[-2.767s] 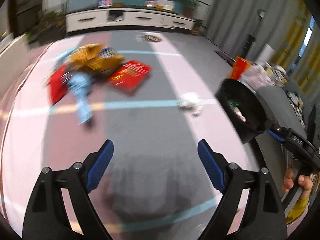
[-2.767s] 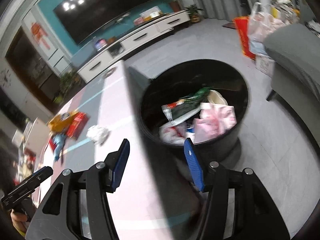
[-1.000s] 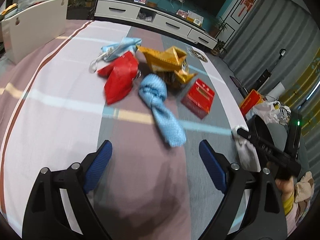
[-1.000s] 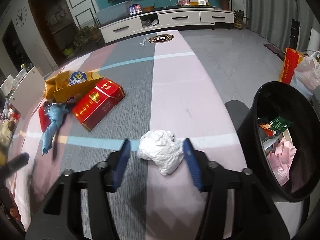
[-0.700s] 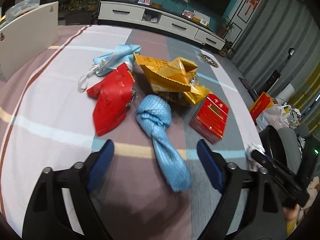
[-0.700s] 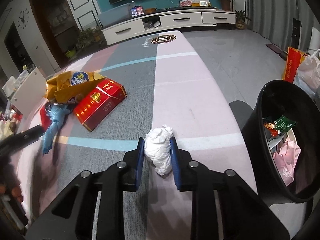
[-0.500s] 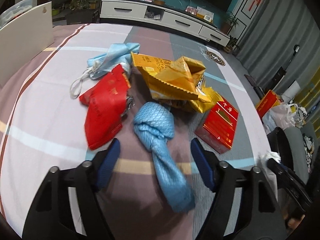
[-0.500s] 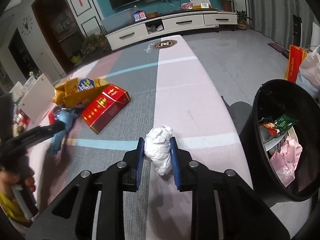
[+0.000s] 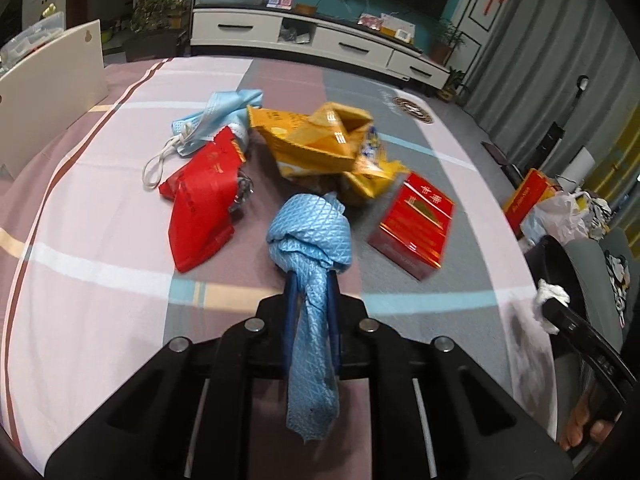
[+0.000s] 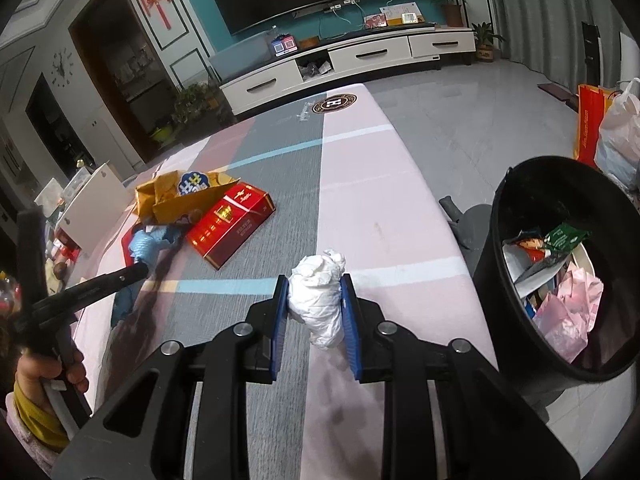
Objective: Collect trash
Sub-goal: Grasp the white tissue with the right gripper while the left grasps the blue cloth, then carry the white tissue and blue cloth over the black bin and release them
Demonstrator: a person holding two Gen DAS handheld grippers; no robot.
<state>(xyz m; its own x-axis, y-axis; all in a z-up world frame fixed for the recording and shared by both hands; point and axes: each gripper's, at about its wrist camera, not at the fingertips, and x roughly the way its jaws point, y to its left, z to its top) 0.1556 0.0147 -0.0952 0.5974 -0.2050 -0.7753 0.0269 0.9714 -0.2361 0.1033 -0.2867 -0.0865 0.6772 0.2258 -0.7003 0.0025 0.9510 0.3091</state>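
My left gripper is shut on a knotted light-blue cloth, whose tail hangs back between the jaws. Beyond it on the striped tablecloth lie a red bag, a blue face mask, a crumpled yellow snack bag and a red box. My right gripper is shut on a crumpled white tissue, just above the table. The black trash bin stands to its right, off the table edge, with wrappers and pink plastic inside. The left gripper also shows at left in the right wrist view.
A white board stands at the table's left edge. A white TV cabinet runs along the far wall. An orange bag and a plastic bag sit on the floor behind the bin. A grey chair is beside the table.
My left gripper moved forward over the blue cloth and closed on it. My right gripper closed on the white tissue and lifted it slightly.
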